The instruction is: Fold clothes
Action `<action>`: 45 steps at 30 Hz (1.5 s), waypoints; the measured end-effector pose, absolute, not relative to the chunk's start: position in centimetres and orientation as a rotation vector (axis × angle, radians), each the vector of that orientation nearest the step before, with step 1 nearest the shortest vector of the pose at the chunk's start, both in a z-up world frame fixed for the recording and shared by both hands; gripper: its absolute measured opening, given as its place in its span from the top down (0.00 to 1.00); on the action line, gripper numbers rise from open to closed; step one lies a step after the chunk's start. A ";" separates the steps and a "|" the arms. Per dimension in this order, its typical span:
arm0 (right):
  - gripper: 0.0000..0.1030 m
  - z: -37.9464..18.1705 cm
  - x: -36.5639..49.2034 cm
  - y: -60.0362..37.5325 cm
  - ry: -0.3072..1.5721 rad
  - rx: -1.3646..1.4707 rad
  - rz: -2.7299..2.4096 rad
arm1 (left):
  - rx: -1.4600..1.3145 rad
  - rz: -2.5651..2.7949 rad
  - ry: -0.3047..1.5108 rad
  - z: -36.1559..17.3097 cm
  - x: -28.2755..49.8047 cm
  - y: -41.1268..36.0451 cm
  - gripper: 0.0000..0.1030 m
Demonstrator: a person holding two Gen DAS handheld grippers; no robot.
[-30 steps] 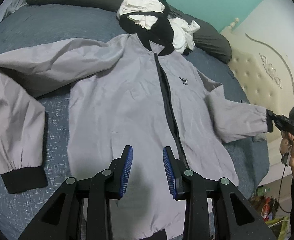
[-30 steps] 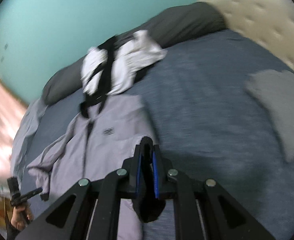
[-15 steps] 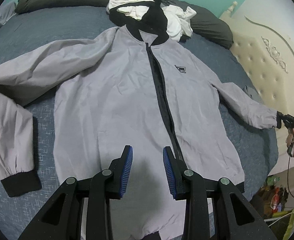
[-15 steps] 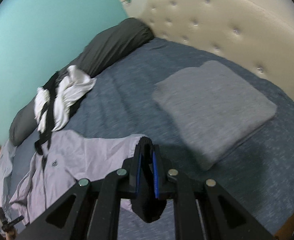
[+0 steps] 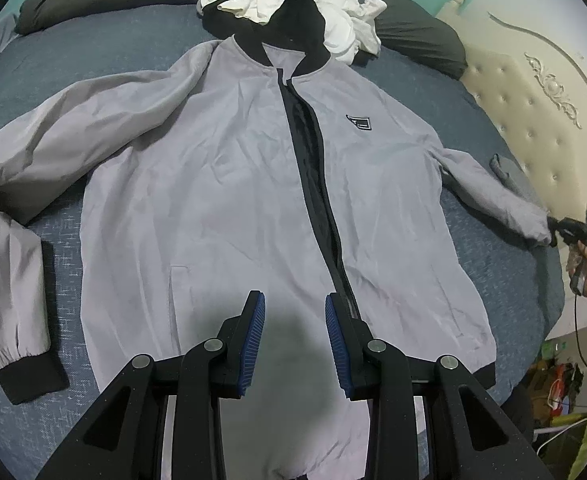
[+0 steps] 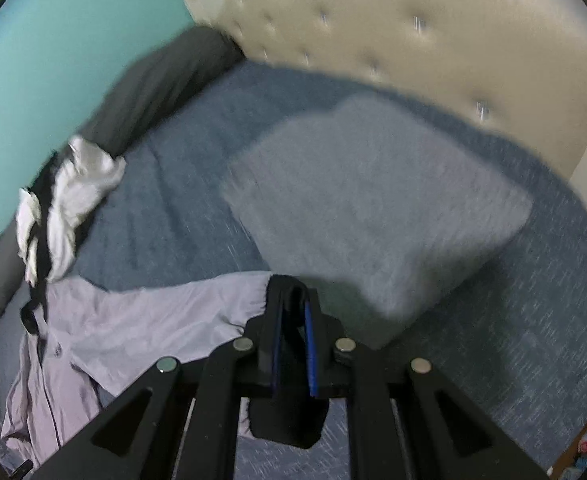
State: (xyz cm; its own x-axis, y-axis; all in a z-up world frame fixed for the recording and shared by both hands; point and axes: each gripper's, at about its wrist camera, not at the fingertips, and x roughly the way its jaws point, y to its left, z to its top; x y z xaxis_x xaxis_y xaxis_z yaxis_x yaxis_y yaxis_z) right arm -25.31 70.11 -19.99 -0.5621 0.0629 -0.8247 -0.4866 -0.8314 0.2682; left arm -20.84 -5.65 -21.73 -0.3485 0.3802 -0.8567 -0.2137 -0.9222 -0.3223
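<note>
Across the blue woven bed [image 5: 125, 56] lies a smooth grey jacket [image 5: 221, 184]. Left gripper [image 5: 295, 336] hangs part-open, empty; right gripper [image 6: 293, 320] jaws are opening around the ribbed black cuff [image 6: 289, 412].

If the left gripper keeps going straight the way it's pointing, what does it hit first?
Most likely the grey jacket. The left gripper is open, holds nothing, and points steeply down at the jacket's lower front, just beside the black zipper strip. Its height above the fabric is hard to judge.
</note>
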 end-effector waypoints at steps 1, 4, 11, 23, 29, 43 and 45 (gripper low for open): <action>0.87 -20.3 -25.2 70.1 0.687 -1.255 2.417 | -1.530 2.308 -0.217 -21.9 -20.9 -5.6 0.67; 0.87 -20.8 -24.5 70.2 0.668 -1.229 2.405 | -1.534 2.307 -0.216 -22.3 -21.3 -5.3 0.67; 0.75 -16.0 -22.2 70.4 0.555 -0.962 2.445 | -1.517 2.286 -0.229 -23.3 -22.5 -3.6 0.67; 0.57 -19.1 -35.2 54.2 0.341 -1.444 2.860 | -1.453 2.266 -0.323 -25.0 -26.2 -0.3 0.61; 0.52 -21.7 -42.5 47.0 0.235 -1.637 2.899 | -1.404 2.267 -0.321 -25.7 -27.5 0.4 0.61; 0.55 -28.3 -52.1 39.7 -0.175 -1.918 2.776 | -1.365 2.274 -0.281 -27.8 -28.2 0.9 0.57; 0.61 -28.8 -52.4 39.4 -0.201 -1.930 2.778 | -1.355 2.272 -0.280 -27.7 -28.0 0.8 0.57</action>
State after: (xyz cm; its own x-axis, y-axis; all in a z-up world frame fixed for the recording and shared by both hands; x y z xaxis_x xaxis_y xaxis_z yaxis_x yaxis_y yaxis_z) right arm -52.37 39.41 -28.82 -0.3306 -0.1337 -0.9343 0.2670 -0.9627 0.0433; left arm -28.03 0.84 -27.72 -0.3965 0.4968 -0.7720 -0.2943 -0.8653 -0.4057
